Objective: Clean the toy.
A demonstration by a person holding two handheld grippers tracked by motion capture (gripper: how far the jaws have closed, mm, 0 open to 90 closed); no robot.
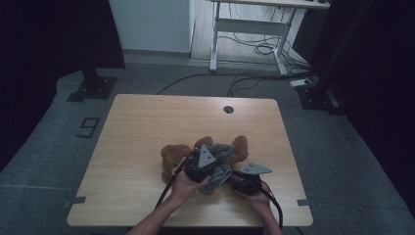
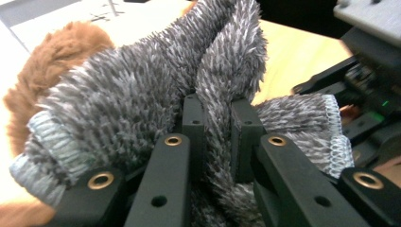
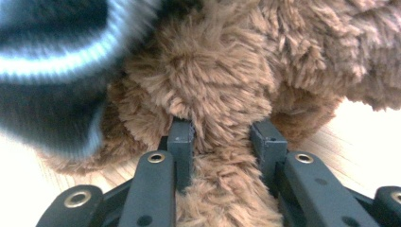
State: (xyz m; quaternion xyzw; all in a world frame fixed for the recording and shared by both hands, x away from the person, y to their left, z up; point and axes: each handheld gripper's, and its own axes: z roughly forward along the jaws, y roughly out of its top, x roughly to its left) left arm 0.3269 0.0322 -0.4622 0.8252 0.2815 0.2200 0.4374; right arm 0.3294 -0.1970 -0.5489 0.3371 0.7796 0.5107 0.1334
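A brown plush bear point(image 1: 176, 155) lies on the near half of the wooden table point(image 1: 137, 127), toward the person's edge and a little right of the table's middle. A grey fuzzy garment point(image 1: 222, 166) with a pale knitted hem is wrapped over the bear's middle, so that brown fur shows on both sides of it.

In the left gripper view, the left gripper point(image 2: 216, 124) has its jaws drawn close together on a fold of the grey garment point(image 2: 142, 85); the fabric is pinched between them and spills over both sides, with the bear's brown fur point(image 2: 61, 47) behind it.

In the right gripper view, the right gripper point(image 3: 222, 137) holds a limb of the bear point(image 3: 222, 94) between its jaws, set moderately apart, with the fur bulging above and below them. The garment's striped hem point(image 3: 52, 66) hangs blurred just beside that limb.

In the high view, the left gripper point(image 1: 201, 164) sits over the bear's middle and the right gripper point(image 1: 247, 178) just beside the bear on its near right. The person's two hands hold them. Beyond the bear, a round cable hole point(image 1: 228, 109) sits near the table's far edge.
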